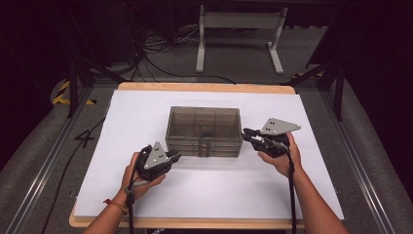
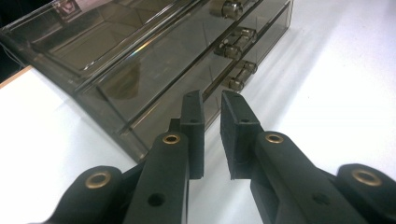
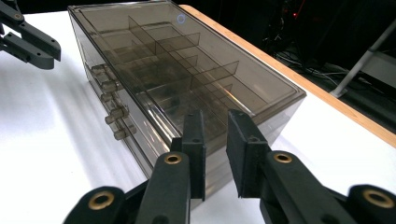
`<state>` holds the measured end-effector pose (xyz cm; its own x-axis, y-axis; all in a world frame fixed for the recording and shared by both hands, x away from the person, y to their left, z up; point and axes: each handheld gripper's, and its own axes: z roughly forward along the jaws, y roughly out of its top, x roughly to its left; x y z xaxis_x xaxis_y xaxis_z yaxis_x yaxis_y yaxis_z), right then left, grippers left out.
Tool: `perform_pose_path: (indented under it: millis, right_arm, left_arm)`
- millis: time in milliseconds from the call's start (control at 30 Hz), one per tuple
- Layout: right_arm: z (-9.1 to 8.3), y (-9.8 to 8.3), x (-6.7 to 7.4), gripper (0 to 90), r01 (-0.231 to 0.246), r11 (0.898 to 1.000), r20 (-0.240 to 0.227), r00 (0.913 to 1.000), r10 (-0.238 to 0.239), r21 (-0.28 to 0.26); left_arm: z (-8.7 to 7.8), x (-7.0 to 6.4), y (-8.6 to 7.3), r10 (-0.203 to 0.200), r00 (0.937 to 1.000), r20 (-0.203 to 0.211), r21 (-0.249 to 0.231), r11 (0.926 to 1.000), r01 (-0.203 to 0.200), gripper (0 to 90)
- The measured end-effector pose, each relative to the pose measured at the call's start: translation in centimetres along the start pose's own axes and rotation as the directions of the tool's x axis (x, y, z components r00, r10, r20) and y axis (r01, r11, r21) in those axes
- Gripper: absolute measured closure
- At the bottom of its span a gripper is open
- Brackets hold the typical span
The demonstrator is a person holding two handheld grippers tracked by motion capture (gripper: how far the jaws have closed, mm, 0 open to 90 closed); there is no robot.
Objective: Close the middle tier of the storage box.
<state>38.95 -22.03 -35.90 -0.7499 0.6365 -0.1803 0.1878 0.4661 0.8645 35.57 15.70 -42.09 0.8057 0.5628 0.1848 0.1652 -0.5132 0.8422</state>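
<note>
High view: my left gripper (image 1: 171, 157) sits just off the near left corner of the smoked plastic drawer box (image 1: 204, 130); my right gripper (image 1: 248, 134) sits just off its right end. Both rest above the white table (image 1: 136, 117). Left gripper view: my fingers (image 2: 194, 126) are slightly parted, with nothing between them, and the box front with its drawer knobs (image 2: 232, 46) lies just ahead. Right gripper view: my fingers (image 3: 245, 149) are likewise slightly parted and empty, the box corner directly beyond them.
</note>
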Motion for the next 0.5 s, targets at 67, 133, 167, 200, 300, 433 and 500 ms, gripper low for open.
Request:
perform_pose_path:
  millis: [67,133,167,200,300,433,500]
  right_arm:
    - [-0.4,-0.2,0.0,76.5,-0.001,1.000,0.006,1.0000,0.001,0.003]
    - [-0.7,-0.4,-0.1,76.0,-0.002,1.000,0.012,0.9999,0.002,0.010]
    - [-0.8,-0.6,-0.1,75.5,0.005,1.000,0.017,0.9998,-0.005,0.018]
    - [-0.9,-0.7,-0.1,74.9,0.005,1.000,0.022,0.9998,-0.005,0.023]
    - [-1.5,-1.1,-0.2,73.8,0.002,1.000,0.028,0.9996,-0.003,0.024]
    - [-2.1,-1.6,-0.2,71.9,0.002,1.000,0.040,0.9992,-0.003,0.030]
    - [-2.5,-1.9,-0.2,71.6,0.004,0.999,0.044,0.9990,-0.006,0.036]
  left_arm:
    - [-0.2,0.1,-0.1,0.003,1.0000,-0.001,-0.001,1.0000,-0.003,79.1]
    - [-0.5,0.2,-0.2,0.003,1.0000,-0.004,-0.002,1.0000,-0.003,78.6]
    - [-0.6,0.2,-0.3,0.003,1.0000,-0.003,-0.002,1.0000,-0.003,78.5]
    - [-0.7,0.3,-0.3,0.002,1.0000,-0.005,-0.003,1.0000,-0.002,78.4]
    - [-1.1,0.5,-0.6,0.001,1.0000,-0.010,-0.001,1.0000,-0.001,77.4]
    - [-1.5,0.7,-0.9,-0.004,0.9999,-0.010,0.001,1.0000,0.004,77.0]
    - [-1.7,1.0,-1.0,0.006,0.9999,-0.009,0.015,0.9999,-0.006,76.3]
